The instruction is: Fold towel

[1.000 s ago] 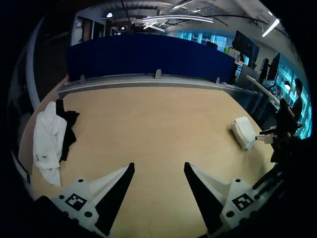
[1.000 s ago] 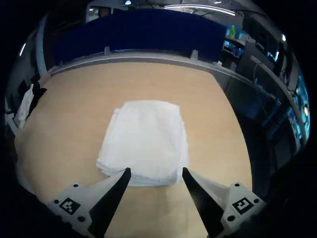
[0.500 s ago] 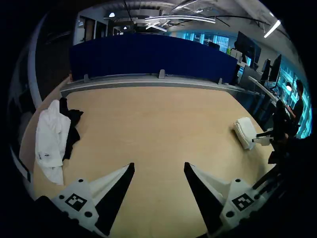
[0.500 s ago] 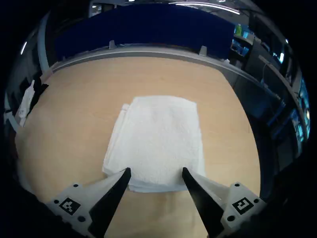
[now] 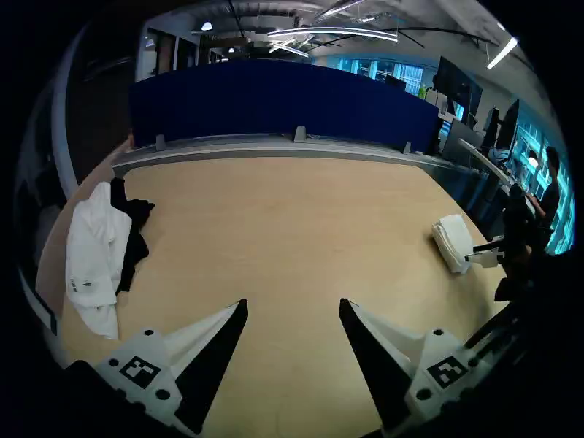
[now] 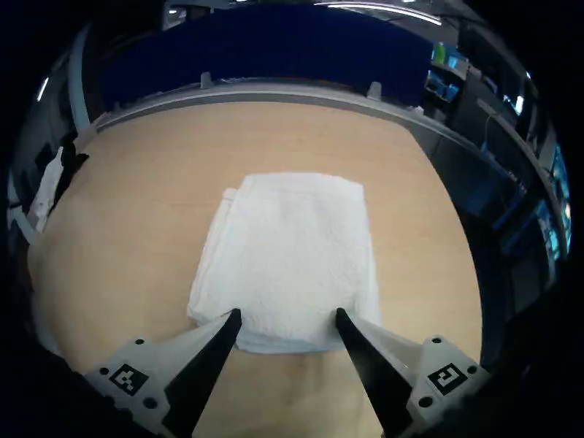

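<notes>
The folded white towel (image 6: pixel 288 259) is seen lying flat on the wooden table (image 6: pixel 146 219), toward its right side, as a neat rectangle with several layers stacked along its left edge. From this the folding is judged to be finished or nearly so.

The right gripper (image 6: pixel 286 312) is held low over the towel's near edge with its fingers spread apart, and nothing is clamped between them. The two tips are placed at the near corners of the rectangle. This placement is judged to suit either pressing the fold flat or letting it go. Whether the tips actually touch the cloth cannot be told from this angle.

The left gripper (image 5: pixel 292 301) is likewise held apart and empty, above bare table and well away from the towel. It is judged to be kept there so that the finished stack is not disturbed. In the left gripper view the towel is seen far off at the right edge of the table, with the other gripper just beside it.

A heap of white and black garments (image 5: pixel 98 248) is left at the table's far left, well clear of the work. A blue partition (image 5: pixel 277 102) is set along the back edge.
</notes>
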